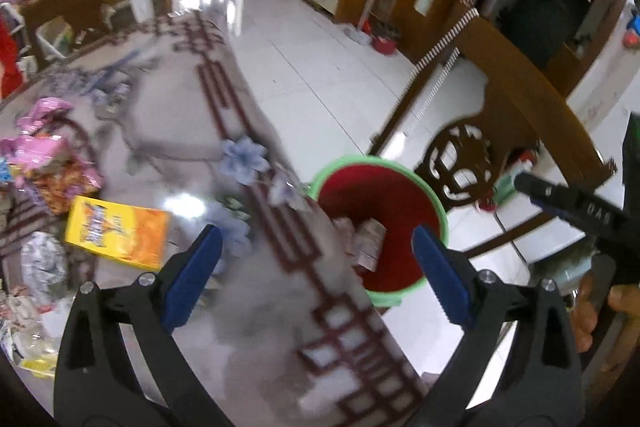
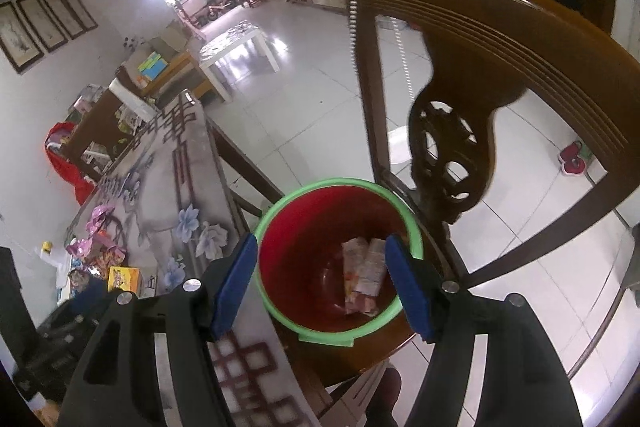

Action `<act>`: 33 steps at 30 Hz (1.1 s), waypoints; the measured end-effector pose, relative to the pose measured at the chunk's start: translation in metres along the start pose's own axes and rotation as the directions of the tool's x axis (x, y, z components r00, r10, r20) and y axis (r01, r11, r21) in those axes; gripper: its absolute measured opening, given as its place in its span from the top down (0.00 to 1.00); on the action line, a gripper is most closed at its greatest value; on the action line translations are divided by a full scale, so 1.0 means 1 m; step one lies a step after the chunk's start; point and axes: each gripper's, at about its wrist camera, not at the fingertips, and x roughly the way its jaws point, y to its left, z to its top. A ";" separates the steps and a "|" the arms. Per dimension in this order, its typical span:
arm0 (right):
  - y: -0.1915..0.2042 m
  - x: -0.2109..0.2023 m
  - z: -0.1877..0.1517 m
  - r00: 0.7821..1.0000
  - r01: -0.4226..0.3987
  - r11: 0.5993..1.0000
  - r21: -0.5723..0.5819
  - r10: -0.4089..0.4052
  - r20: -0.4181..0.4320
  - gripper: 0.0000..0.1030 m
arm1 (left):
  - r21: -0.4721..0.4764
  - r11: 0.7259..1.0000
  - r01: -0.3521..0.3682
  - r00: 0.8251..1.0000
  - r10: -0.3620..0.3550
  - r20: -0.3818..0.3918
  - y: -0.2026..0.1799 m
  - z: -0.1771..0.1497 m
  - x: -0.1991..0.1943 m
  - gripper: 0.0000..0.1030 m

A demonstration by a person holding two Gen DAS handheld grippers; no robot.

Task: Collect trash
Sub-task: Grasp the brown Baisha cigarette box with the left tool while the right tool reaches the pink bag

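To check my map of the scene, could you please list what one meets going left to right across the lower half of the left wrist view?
Pink wrappers → yellow box → blue flower on the tablecloth → red bucket with a green rim → carved wooden chair back → right gripper.

Dark carved wooden chair (image 2: 500, 75) with a pierced round back medallion stands on glossy white tiled floor (image 2: 320, 99), close beside the table with grey flower-patterned cloth (image 1: 192, 115). Small white low table (image 2: 236, 51) sits well beyond. Four dark-framed pictures (image 2: 44, 23) hang on the white wall; red slippers (image 2: 572, 157) lie on the floor.
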 end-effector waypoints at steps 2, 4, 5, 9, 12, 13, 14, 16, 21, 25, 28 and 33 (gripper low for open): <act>0.012 0.002 -0.001 1.000 -0.009 1.000 -0.024 0.009 -0.005 0.37 | -0.020 1.000 -0.016 1.000 0.016 0.026 0.010 0.001 -0.011 0.09; 0.027 0.004 -0.004 1.000 -0.019 0.998 -0.052 0.018 -0.011 0.37 | -0.042 0.999 -0.030 0.999 0.032 0.043 0.022 -0.001 -0.020 0.09; 0.033 0.006 -0.006 1.000 -0.022 0.998 -0.063 0.021 -0.012 0.37 | -0.052 0.998 -0.038 0.998 0.040 0.047 0.028 -0.002 -0.024 0.09; 0.068 0.011 -0.015 0.999 -0.036 0.991 -0.126 0.033 -0.025 0.36 | -0.093 0.993 -0.076 0.995 0.083 0.063 0.059 -0.011 -0.041 0.09; 0.094 0.016 -0.023 0.998 -0.053 0.986 -0.159 0.048 -0.034 0.33 | -0.146 0.982 -0.122 0.988 0.134 0.073 0.096 -0.022 -0.058 0.09; 0.104 0.017 -0.026 0.998 -0.058 0.984 -0.169 0.052 -0.037 0.33 | -0.162 0.978 -0.135 0.986 0.149 0.076 0.107 -0.025 -0.063 0.09; 0.112 0.018 -0.029 0.998 -0.063 0.982 -0.175 0.056 -0.040 0.33 | -0.182 0.972 -0.150 0.983 0.167 0.078 0.121 -0.029 -0.068 0.09; 0.133 0.020 -0.036 0.997 -0.072 0.979 -0.190 0.065 -0.043 0.33 | -0.223 0.957 -0.185 0.975 0.207 0.083 0.152 -0.039 -0.083 0.09; 0.183 0.028 -0.058 0.994 -0.095 0.972 -0.216 0.081 -0.071 0.33 | -0.319 0.904 -0.283 0.948 0.315 0.052 0.234 -0.064 -0.115 0.09; 0.226 0.032 -0.082 0.991 -0.116 0.960 -0.254 0.096 -0.088 0.33 | -0.377 0.846 -0.378 0.916 0.401 -0.020 0.310 -0.085 -0.135 0.09; 0.254 0.033 -0.101 0.990 -0.130 0.954 -0.269 0.109 -0.089 0.32 | -0.414 0.823 -0.390 0.915 0.397 -0.074 0.356 -0.096 -0.135 0.09; 0.279 0.033 -0.126 0.990 -0.129 0.959 -0.253 0.110 -0.088 0.32 | -0.441 0.809 -0.389 0.921 0.349 -0.172 0.413 -0.102 -0.109 0.09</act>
